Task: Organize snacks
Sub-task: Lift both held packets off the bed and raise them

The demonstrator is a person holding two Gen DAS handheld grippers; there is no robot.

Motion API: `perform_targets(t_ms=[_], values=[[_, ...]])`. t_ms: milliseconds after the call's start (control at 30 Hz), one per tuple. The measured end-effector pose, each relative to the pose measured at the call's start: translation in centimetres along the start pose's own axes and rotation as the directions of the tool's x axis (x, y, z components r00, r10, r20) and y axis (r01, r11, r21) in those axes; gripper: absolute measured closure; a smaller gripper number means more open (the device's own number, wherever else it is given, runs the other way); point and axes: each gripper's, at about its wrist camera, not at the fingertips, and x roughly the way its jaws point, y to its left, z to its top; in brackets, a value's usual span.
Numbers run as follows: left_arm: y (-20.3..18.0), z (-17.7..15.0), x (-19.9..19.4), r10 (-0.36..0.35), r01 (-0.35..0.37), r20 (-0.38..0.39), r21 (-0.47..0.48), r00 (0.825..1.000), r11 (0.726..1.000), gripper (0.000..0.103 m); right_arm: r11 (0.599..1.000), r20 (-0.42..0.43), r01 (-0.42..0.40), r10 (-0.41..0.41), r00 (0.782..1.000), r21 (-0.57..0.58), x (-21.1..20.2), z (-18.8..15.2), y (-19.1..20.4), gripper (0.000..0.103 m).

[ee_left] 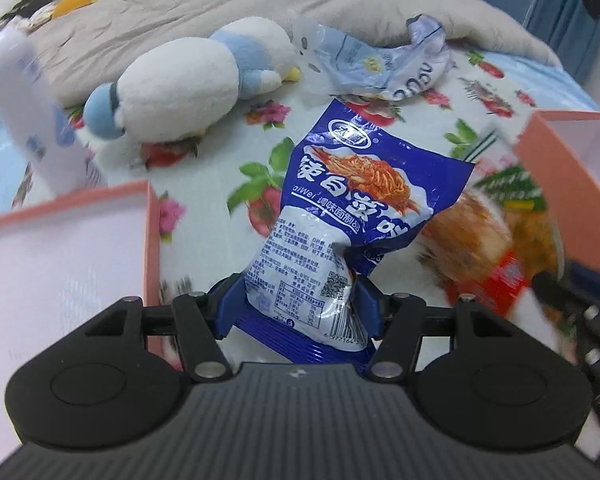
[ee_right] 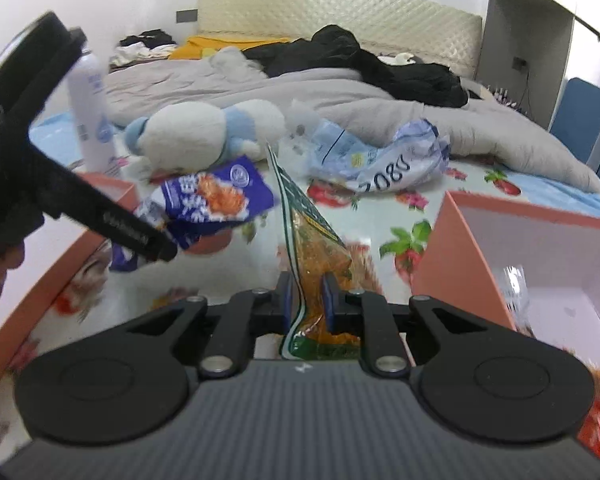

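Left hand-held gripper (ee_left: 296,304) clamped on blue snack packet (ee_left: 340,208), lifted over the bed (ee_left: 440,120). Right hand-held gripper (ee_right: 307,300) pinching green-orange snack bag (ee_right: 312,236), pink box (ee_right: 452,240) at 3 o'clock.

Two snack packets (ee_left: 332,216) (ee_right: 312,236), two pink boxes (ee_left: 60,248) (ee_left: 572,168), one plush toy (ee_left: 188,80).

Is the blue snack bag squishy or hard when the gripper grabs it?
Probably squishy. The blue snack bag creases and pinches in where the left gripper clamps it, so the wrapper likely bends easily. It looks puffy and stands up from one end held, so it is probably light. Its glossy film may be a bit slippery.
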Motion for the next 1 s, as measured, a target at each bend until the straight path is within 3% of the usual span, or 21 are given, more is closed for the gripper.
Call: perform_targets(t_ms=[200,433,567,667,800,833,867,900,967,1000], values=[[-2.3,-5.2,-3.7,-0.001,0.002,0.017,-0.041,1.0,0.999,0.038,0.999,-0.043,-0.039,0.038,0.998,-0.024,-3.8,-2.9,0.4,0.084],[-2.7,-10.7,-6.3,-0.005,0.008,0.018,-0.189,1.0,0.982,0.038,0.994,-0.114,-0.104,0.101,0.988,-0.022,-6.0,-5.8,0.6,0.083],[-2.0,-13.0,-7.0,0.003,0.002,0.017,-0.285,1.0,0.959,0.038,0.986,-0.137,-0.167,0.164,0.977,-0.004,-6.8,-6.6,0.4,0.08],[-1.7,-14.6,-7.3,0.022,-0.018,0.009,-0.319,1.0,0.948,0.038,0.973,-0.154,-0.228,0.23,0.961,0.033,-7.0,-6.9,0.0,0.071],[-1.3,-16.1,-7.5,0.059,-0.056,-0.002,-0.341,0.998,0.938,0.038,0.951,-0.146,-0.306,0.309,0.94,0.045,-7.6,-7.1,-0.3,0.072],[-1.0,-16.5,-7.5,0.062,-0.059,-0.003,-0.349,0.998,0.935,0.038,0.947,-0.144,-0.318,0.32,0.937,0.037,-7.7,-7.0,-0.1,0.07],[-0.8,-17.0,-7.4,0.059,-0.057,-0.005,-0.364,0.998,0.93,0.038,0.944,-0.139,-0.33,0.33,0.934,0.027,-7.8,-6.9,0.0,0.061],[-0.5,-17.4,-7.3,0.054,-0.052,-0.005,-0.38,0.999,0.924,0.038,0.942,-0.133,-0.335,0.335,0.933,0.02,-7.9,-6.8,0.0,0.046],[-0.2,-18.2,-7.3,0.05,-0.042,0.01,-0.398,0.999,0.917,0.038,0.944,-0.128,-0.33,0.327,0.936,-0.004,-8.0,-6.7,0.3,0.032],[-0.1,-18.4,-7.4,0.053,-0.04,0.021,-0.402,0.998,0.915,0.038,0.945,-0.132,-0.326,0.321,0.938,-0.015,-7.8,-6.6,0.3,0.03]])
